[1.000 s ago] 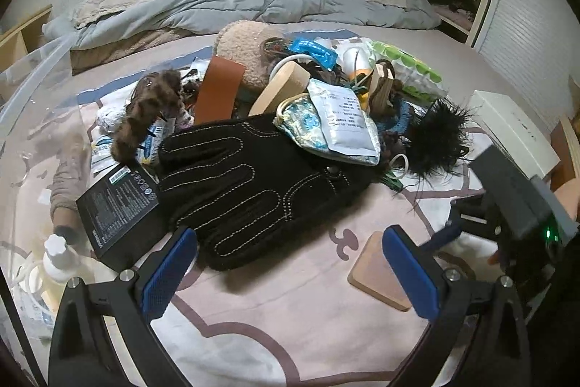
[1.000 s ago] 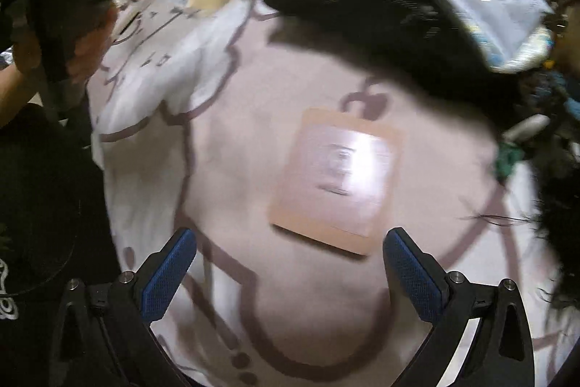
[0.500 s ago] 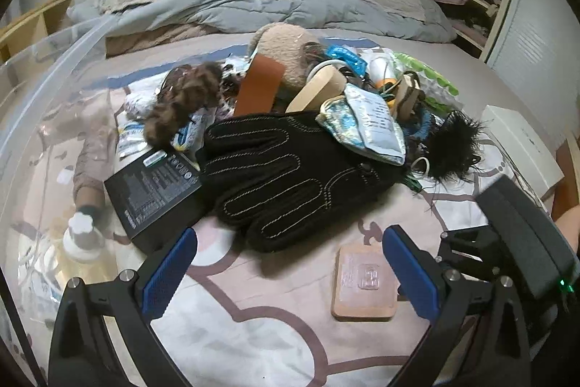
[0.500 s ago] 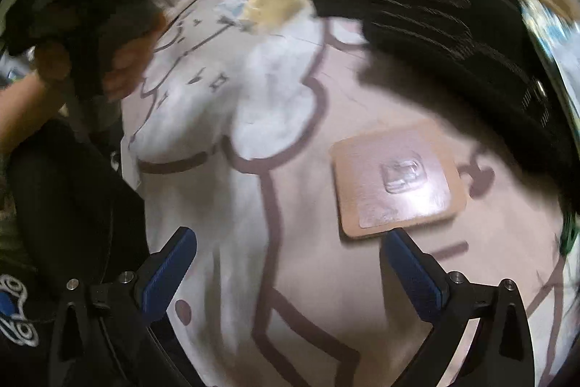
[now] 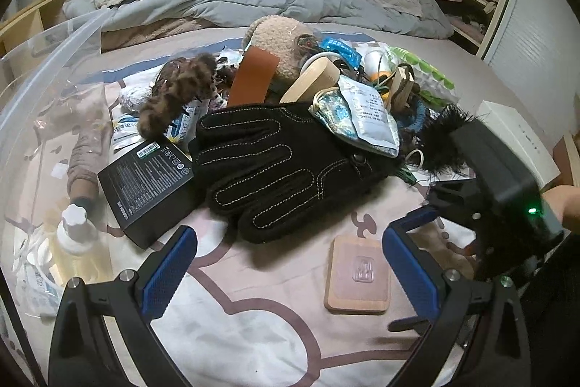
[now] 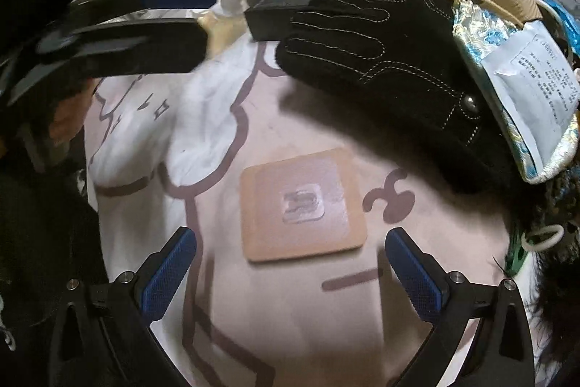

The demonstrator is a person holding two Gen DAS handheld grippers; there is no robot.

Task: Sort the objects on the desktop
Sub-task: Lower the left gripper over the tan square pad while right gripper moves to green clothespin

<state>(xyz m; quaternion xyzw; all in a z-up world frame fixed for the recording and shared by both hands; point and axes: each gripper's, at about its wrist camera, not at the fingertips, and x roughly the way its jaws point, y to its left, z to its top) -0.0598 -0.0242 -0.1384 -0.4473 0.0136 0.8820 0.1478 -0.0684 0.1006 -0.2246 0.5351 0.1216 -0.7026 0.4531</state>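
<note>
A flat tan wooden square (image 6: 303, 205) (image 5: 358, 275) with a clear adhesive hook lies alone on the patterned bedsheet. My right gripper (image 6: 290, 267) hovers open just short of it, fingers either side and nothing between them. My left gripper (image 5: 289, 265) is open too, with the square just inside its right finger and the black stitched glove (image 5: 282, 165) (image 6: 380, 49) ahead. The glove lies at the front of a heap of mixed objects, with a black box (image 5: 145, 184) to its left and a white packet on a shiny pouch (image 5: 362, 115) on its cuff.
A clear plastic bin (image 5: 47, 118) at the left holds a white-capped bottle (image 5: 74, 227). The heap also has a brown fur piece (image 5: 177, 97), a beige plush (image 5: 279, 42) and a black feathery thing (image 5: 442, 140). A white box (image 5: 514, 133) lies right. Pillows lie behind.
Both grippers have swung: the left view shifted so the wooden square came between its fingers; the right view turned until the square sits centred ahead. Nothing was grasped.
</note>
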